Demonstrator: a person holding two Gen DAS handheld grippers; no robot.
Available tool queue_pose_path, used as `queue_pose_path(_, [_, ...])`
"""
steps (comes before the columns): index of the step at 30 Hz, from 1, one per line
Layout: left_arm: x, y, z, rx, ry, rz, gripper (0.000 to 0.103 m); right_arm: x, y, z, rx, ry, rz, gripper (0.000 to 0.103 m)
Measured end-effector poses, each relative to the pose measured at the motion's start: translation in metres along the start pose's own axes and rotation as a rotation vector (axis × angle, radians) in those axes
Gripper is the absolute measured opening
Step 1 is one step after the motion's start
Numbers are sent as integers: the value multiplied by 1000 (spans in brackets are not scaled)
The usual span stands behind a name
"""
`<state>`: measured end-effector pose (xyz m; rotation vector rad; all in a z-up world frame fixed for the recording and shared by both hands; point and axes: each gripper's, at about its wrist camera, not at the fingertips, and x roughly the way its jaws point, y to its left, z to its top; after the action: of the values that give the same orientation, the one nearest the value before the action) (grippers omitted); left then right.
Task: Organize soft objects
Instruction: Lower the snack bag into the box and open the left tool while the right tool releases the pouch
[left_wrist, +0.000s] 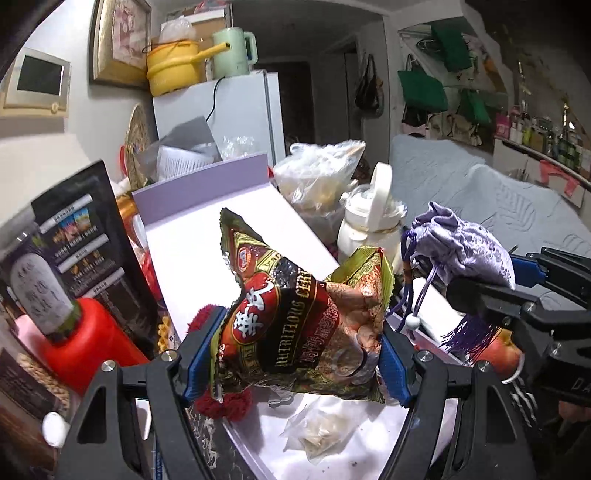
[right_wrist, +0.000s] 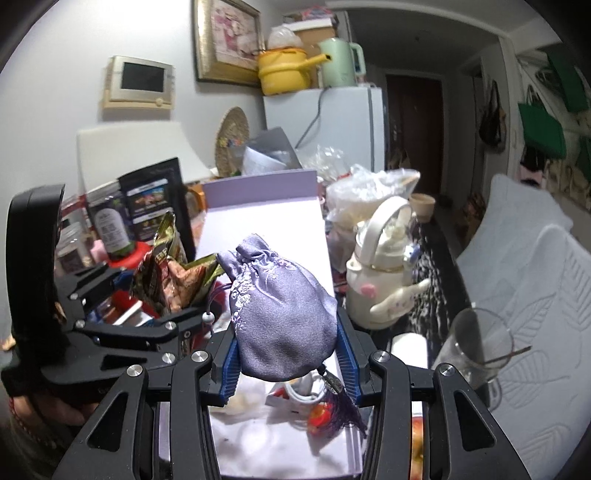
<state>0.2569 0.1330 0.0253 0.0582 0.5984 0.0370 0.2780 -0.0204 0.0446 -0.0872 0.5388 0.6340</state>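
My left gripper (left_wrist: 295, 354) clamps a crinkled red-and-gold cereal packet (left_wrist: 295, 317), lifted above the open lilac box (left_wrist: 207, 177), its torn top corner tilted up and left. My right gripper (right_wrist: 288, 354) squeezes a plump lavender drawstring pouch (right_wrist: 284, 314), neck up, purple tassel (right_wrist: 343, 410) dangling below.

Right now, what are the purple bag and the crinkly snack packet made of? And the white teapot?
The purple pouch looks like satiny woven cloth: soft sheen, embroidered flowers, gathered drawstring neck. The snack packet seems to be printed plastic foil: glossy, creased, jagged sealed edges. The white teapot is probably glazed ceramic: smooth, hard, shiny, though glossy plastic is possible.
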Motion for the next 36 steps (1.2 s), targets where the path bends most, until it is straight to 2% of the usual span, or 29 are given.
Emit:
queue_pose_path(2, [13, -1, -4, 8, 16, 0, 75, 12, -4, -3, 14, 24, 11, 44])
queue_pose_path(8, [49, -5, -16, 36, 92, 3, 75, 43, -10, -12, 18, 97, -26, 44])
queue_pose_path(11, [60, -3, -20, 46, 107, 22, 75, 58, -17, -18, 39, 139, -27, 44])
queue_pose_path(15, [74, -3, -28, 37, 153, 5, 75, 71, -21, -24, 55, 168, -50, 44])
queue_pose_path(17, [80, -7, -32, 49, 177, 32, 75, 77, -25, -27, 71, 183, -49, 44])
queue_pose_path(33, [103, -14, -45, 109, 313, 56, 75, 98, -22, -40, 47, 264, -68, 44])
queue_pose_path(36, [109, -18, -47, 153, 338, 75, 76, 104, -19, -43, 26, 279, -88, 44])
